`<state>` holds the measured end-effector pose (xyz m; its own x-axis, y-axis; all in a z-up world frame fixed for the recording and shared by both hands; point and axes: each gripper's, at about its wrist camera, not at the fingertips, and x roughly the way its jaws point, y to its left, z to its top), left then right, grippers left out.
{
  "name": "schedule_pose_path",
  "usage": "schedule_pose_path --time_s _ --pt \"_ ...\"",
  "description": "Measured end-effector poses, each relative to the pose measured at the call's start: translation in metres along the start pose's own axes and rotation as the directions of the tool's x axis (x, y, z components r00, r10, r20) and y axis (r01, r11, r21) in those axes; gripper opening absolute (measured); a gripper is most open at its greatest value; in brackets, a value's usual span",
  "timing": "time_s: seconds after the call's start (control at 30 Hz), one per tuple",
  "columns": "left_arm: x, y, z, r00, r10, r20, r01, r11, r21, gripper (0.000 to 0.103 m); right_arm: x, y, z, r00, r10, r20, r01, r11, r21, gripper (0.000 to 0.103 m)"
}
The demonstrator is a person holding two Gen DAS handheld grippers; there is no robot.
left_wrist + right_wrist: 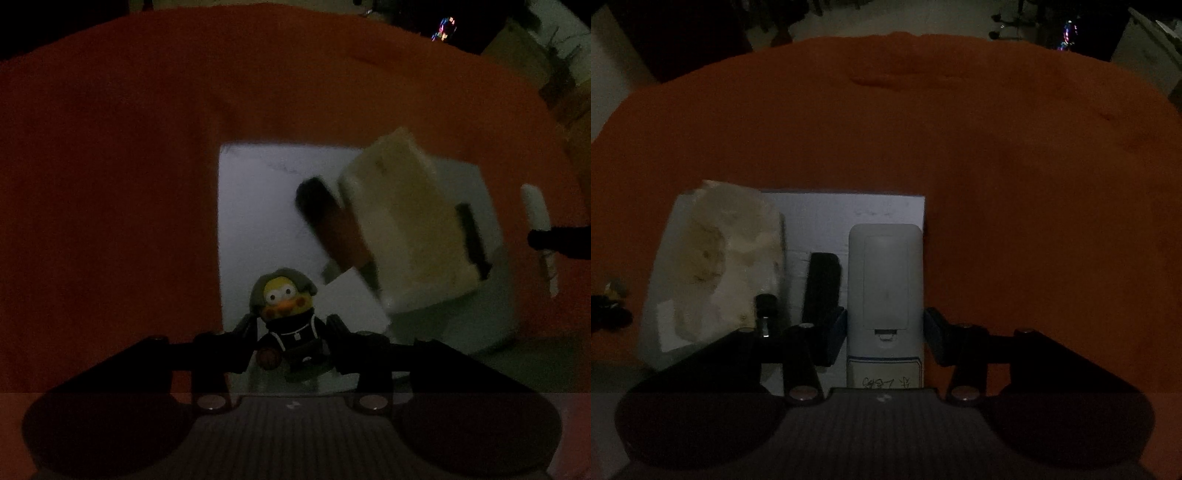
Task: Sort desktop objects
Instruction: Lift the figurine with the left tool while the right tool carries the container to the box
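The left hand-held gripper (291,334) grips a small yellow-faced duck figurine (286,317) over the white paper sheet (255,206), while the right hand-held gripper (885,334), jaws spread, straddles the grey rectangular remote control (885,280) there; squeezing squarely should prevent twisting.

Duck figurine (286,314) between left gripper (291,334) fingers (242,328).

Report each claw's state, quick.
Left claw: closed on the duck figurine, over the white sheet.
Right claw: fingers either side of the white remote; grip cannot be told.
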<state>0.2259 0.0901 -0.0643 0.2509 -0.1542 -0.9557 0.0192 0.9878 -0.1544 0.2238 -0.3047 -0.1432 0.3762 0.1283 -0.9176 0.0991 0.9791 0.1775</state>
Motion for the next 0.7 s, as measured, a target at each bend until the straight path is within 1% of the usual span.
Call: schedule_pose_path --time_s 0.1,0.17,0.23,0.27,0.47,0.6,0.7 --pt "-0.008 -0.003 0.007 0.999 -0.029 0.018 0.029 1.0 0.009 0.036 -0.013 0.002 -0.001 1.0 0.009 0.002 -0.009 1.0 0.007 0.049" --pt "-0.012 -0.009 0.004 0.999 -0.029 0.034 0.028 0.999 0.026 0.036 -0.025 0.003 -0.007 1.0 0.028 0.011 -0.028 1.0 0.002 0.049" --pt "-0.023 -0.019 -0.006 0.998 -0.004 0.067 -0.001 0.998 0.065 0.036 -0.037 0.001 -0.014 0.999 0.043 0.021 -0.044 0.999 0.009 0.049" --pt "-0.026 -0.023 -0.009 0.997 -0.005 0.074 -0.001 0.997 0.078 0.036 -0.045 0.0 -0.019 0.998 0.05 0.026 -0.051 0.999 0.013 0.049" --pt "-0.045 -0.041 -0.029 0.995 -0.065 0.077 0.056 0.992 0.115 0.036 -0.071 0.008 -0.04 0.993 0.103 0.058 -0.103 0.995 0.003 0.049" --pt "-0.057 -0.053 -0.045 0.991 -0.075 0.114 0.059 0.988 0.142 0.036 -0.095 0.007 -0.058 0.988 0.131 0.087 -0.131 0.991 -0.01 0.049" --pt "-0.064 -0.058 -0.058 0.988 -0.099 0.119 0.081 0.986 0.145 0.036 -0.112 0.008 -0.072 0.982 0.158 0.104 -0.157 0.988 -0.013 0.049"
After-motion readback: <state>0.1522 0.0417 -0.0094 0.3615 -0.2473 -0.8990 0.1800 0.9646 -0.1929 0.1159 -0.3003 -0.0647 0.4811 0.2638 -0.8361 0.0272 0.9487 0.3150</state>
